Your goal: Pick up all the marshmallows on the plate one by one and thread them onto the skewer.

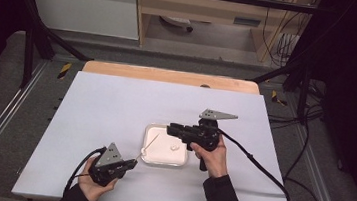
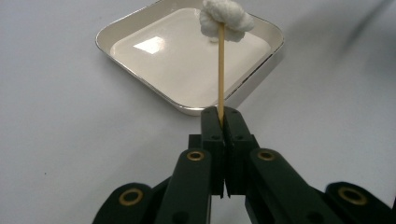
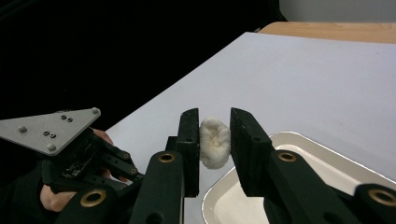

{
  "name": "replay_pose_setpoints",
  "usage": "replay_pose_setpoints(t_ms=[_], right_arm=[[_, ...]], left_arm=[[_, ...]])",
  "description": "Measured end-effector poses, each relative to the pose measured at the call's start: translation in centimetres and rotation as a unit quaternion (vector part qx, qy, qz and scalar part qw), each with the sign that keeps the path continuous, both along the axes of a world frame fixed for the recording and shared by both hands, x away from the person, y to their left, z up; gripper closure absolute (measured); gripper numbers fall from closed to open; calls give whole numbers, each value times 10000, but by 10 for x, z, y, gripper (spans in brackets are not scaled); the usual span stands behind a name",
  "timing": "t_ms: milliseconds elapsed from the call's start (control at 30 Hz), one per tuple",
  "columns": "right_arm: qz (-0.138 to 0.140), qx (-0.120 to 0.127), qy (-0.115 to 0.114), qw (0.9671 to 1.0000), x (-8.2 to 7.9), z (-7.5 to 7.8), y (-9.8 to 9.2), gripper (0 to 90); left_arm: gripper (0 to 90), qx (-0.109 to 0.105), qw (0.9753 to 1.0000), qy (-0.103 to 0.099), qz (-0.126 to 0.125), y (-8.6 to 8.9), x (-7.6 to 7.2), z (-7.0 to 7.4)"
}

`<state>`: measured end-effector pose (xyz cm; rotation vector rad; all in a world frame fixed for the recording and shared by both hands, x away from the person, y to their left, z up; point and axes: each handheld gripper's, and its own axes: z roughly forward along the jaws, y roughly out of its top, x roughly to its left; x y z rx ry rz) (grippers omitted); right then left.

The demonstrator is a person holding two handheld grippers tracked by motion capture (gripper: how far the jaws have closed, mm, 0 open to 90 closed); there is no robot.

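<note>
Nearest you, your left gripper [image 1: 132,164] has its jaws closed tight on the butt of a thin wooden stick [image 2: 220,74], which angles up and forward over the near left corner of the white tray [image 1: 146,157]. In the left gripper view a wad of cotton [image 2: 226,19] sits at the stick's far tip, but you cannot tell from that view alone whether it is pierced or merely lines up behind the tip. A little farther out, your right gripper [image 1: 170,128] reaches over the tray from the right, its jaws part open and pressed on either side of a cotton ball [image 3: 214,141], held above the tray's rim. In the high view a small white lump [image 1: 174,147] lies on the tray floor just below that gripper. Beyond the tray the white table [image 1: 116,99] runs bare to its wooden far edge. My judgement is that you are midway: both pieces are gripped and lifted, and what remains is to bring the stick's tip and the cotton ball together, push one onto the other, then set the result down.
</note>
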<state>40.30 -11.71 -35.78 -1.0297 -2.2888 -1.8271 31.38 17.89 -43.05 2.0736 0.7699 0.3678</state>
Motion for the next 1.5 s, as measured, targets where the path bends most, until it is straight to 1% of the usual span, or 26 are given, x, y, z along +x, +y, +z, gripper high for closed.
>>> replay_pose_setpoints(t_ms=[300,367,533,900,1167,1267,1500], right_arm=[[106,123,108,9998,4,-5,11,742],[101,109,122,9998,5,-6,11,742],[160,174,165,9996,5,-8,14,741],[226,153,241,9993,5,-14,18,740],[327,139,340,9988,5,-19,21,758],[351,116,326,9988,4,-21,22,767],[381,163,350,9985,2,-26,26,782]], left_arm=[[886,-22,10000,-19,-23,0,0,0],[886,-20,10000,-18,-24,0,0,0],[886,-18,10000,-29,-36,-1,-1,0],[886,19,10000,-31,-73,-1,-1,0],[887,153,9998,-12,-107,-3,0,-2],[887,196,9997,2,-112,-3,0,-2],[888,179,9998,59,-94,-3,0,-3]])
